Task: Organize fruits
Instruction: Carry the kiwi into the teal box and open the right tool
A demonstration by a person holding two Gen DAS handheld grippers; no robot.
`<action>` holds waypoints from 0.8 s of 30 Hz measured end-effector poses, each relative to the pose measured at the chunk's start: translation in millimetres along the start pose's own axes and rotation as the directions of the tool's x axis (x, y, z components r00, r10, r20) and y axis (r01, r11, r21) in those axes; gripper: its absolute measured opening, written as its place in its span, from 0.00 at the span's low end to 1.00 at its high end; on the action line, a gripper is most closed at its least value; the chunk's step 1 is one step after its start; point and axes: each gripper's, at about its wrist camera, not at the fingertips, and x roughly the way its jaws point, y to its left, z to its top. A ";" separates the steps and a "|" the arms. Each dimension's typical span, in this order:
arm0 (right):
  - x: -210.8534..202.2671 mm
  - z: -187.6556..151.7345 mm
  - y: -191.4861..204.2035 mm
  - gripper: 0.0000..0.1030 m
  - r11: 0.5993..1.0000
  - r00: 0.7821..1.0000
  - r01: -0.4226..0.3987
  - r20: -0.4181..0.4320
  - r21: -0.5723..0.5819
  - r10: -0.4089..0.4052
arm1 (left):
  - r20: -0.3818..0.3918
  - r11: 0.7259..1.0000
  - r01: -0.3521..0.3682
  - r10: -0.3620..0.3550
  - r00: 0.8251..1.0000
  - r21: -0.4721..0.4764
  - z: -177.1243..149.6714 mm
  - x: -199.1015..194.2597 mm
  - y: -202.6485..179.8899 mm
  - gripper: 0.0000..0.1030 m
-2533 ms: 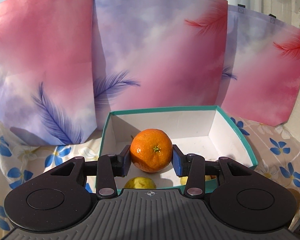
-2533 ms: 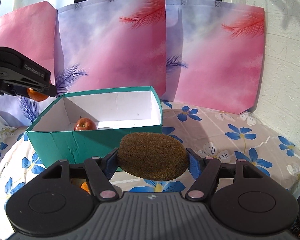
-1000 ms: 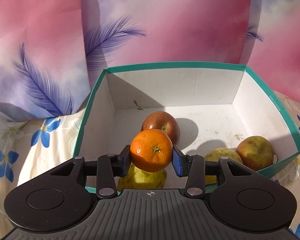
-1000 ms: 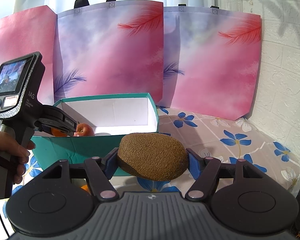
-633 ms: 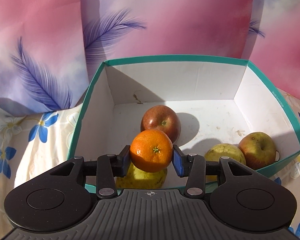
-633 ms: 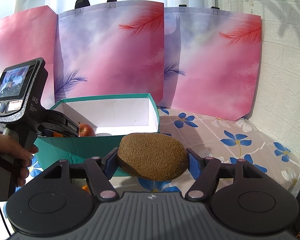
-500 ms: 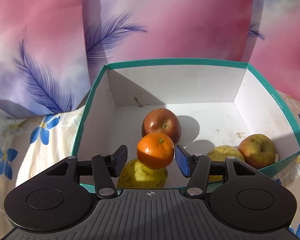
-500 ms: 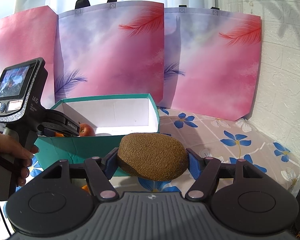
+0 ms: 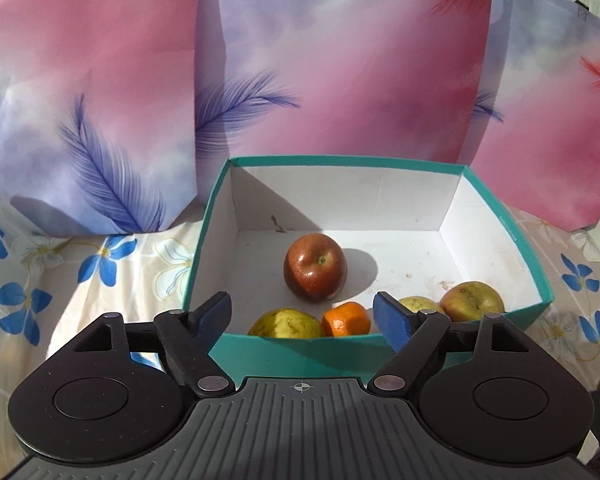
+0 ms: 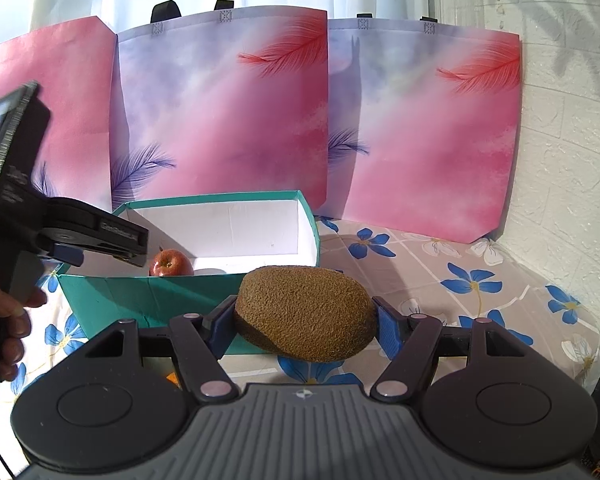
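A teal box with a white inside holds a red apple, a yellow-green pear, an orange mandarin, a second pear and a yellowish apple. My left gripper is open and empty just in front of the box's near wall. My right gripper is shut on a brown kiwi, held above the cloth to the right front of the box. The left gripper and the red apple also show in the right wrist view.
Three pink and lilac feather-print tote bags stand upright behind the box. A flowered cloth covers the table. A white brick wall is at the right. A small orange piece shows under my right gripper.
My left gripper opened and let go of the mandarin, which dropped into the box between the pears. The left gripper then drew back. My right gripper kept its hold on the kiwi.
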 end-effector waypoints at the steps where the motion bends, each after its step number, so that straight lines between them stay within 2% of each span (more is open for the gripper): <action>1: -1.3 0.5 0.2 0.68 1.000 1.000 0.000 0.005 -0.003 0.000 | 0.017 1.000 0.000 0.000 1.000 -0.006 -3.1 -9.9 3.1 0.88; 2: -2.5 1.2 0.3 0.68 1.000 1.000 0.001 0.011 -0.006 -0.001 | 0.029 1.000 -0.006 0.006 1.000 -0.010 -6.4 -18.4 5.6 0.93; 5: -3.4 3.4 -0.4 0.68 1.000 1.000 0.006 0.019 -0.010 -0.006 | 0.061 1.000 -0.020 0.021 0.998 -0.013 -15.8 -38.9 12.6 0.93; 12: 9.4 15.2 3.3 0.68 1.000 0.999 -0.003 0.042 -0.027 0.004 | 0.000 0.999 -0.038 0.038 0.999 -0.034 -29.7 -39.9 25.7 0.93; 19: 35.2 30.6 15.5 0.68 0.998 0.997 -0.005 0.082 -0.064 0.010 | 0.005 0.998 -0.057 0.057 0.998 -0.040 -39.3 -47.5 34.2 0.93; 24: 61.6 36.0 25.2 0.68 0.996 0.998 -0.020 0.063 -0.092 0.026 | -0.009 0.995 -0.079 0.079 0.997 -0.062 -42.8 -46.4 44.1 0.93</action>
